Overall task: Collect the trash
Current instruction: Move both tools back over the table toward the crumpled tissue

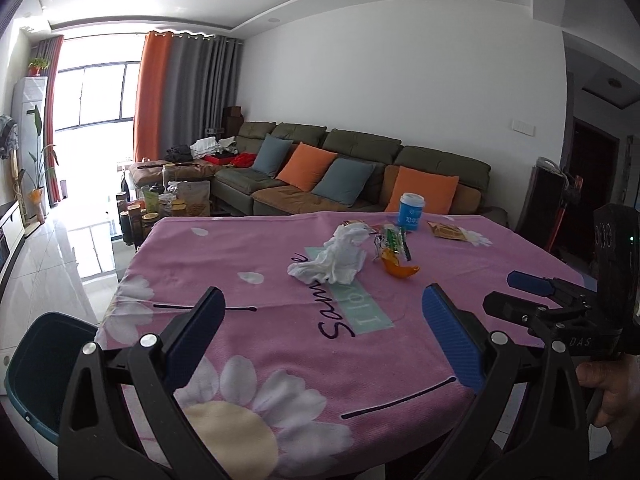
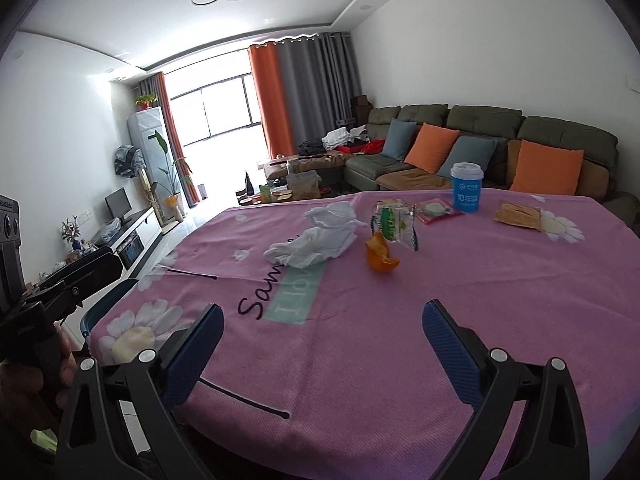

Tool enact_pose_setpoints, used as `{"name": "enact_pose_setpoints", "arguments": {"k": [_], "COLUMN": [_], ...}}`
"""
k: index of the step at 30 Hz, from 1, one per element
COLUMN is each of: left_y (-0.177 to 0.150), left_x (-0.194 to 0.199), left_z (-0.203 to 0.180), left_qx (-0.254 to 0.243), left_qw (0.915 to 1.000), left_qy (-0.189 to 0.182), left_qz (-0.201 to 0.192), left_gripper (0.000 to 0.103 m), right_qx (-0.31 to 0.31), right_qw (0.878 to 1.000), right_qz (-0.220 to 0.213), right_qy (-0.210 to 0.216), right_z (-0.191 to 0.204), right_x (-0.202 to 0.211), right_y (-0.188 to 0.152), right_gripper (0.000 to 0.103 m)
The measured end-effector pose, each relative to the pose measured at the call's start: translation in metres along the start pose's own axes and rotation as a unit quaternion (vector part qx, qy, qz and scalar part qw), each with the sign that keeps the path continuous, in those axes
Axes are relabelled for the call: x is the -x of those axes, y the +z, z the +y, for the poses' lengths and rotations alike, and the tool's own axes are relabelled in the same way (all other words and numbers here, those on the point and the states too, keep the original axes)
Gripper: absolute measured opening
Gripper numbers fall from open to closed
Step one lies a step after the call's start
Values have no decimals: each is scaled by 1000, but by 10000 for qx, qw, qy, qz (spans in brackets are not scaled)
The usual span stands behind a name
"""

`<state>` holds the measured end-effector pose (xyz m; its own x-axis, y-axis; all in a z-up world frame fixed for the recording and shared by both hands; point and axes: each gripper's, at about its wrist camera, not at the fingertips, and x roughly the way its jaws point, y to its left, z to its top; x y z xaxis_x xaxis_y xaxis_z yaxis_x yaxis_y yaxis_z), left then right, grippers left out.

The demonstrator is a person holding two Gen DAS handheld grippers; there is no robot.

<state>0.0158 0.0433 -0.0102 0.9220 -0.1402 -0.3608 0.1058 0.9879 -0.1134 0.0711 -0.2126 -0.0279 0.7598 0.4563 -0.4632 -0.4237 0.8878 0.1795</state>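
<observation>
A pink daisy-print tablecloth covers the table, with an olive sofa and orange curtains beyond. Mid-table lie crumpled white tissue, an orange peel, a green wrapper, perhaps a snack packet, and a blue cup farther back. A teal bin stands at the near left. The left gripper and right gripper hover at the near edge, jaws wide apart, empty.

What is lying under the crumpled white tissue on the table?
The crumpled white tissue lies on the pink tablecloth, covering part of a pale green printed strip and the dark lettering. Whether any trash hides beneath cannot be seen.
</observation>
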Motion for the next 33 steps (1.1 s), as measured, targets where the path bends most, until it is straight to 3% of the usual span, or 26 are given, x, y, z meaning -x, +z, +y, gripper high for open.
{"name": "enact_pose_setpoints", "arguments": {"k": [10, 20, 26, 29, 33], "left_y": [7, 24, 27, 27, 26], "left_x": [-54, -131, -177, -191, -206], "left_z": [-8, -6, -5, -6, -3], "left_qx": [-361, -616, -626, -682, -662], "left_qw": [9986, 9941, 9902, 9884, 9863], "left_qy": [56, 202, 69, 15, -51], "left_qz": [388, 865, 1248, 1357, 1513], "left_gripper": [97, 97, 97, 97, 97], "right_qx": [30, 109, 223, 339, 387], "right_qw": [9998, 9991, 9972, 9941, 9878], "right_qz": [102, 399, 687, 958, 1407], "right_qy": [-162, -134, 205, 375, 553], "right_z": [-16, -29, -22, -14, -8], "right_x": [-21, -87, -136, -166, -204], "right_y": [23, 65, 95, 103, 106], "right_gripper": [96, 96, 96, 92, 79]}}
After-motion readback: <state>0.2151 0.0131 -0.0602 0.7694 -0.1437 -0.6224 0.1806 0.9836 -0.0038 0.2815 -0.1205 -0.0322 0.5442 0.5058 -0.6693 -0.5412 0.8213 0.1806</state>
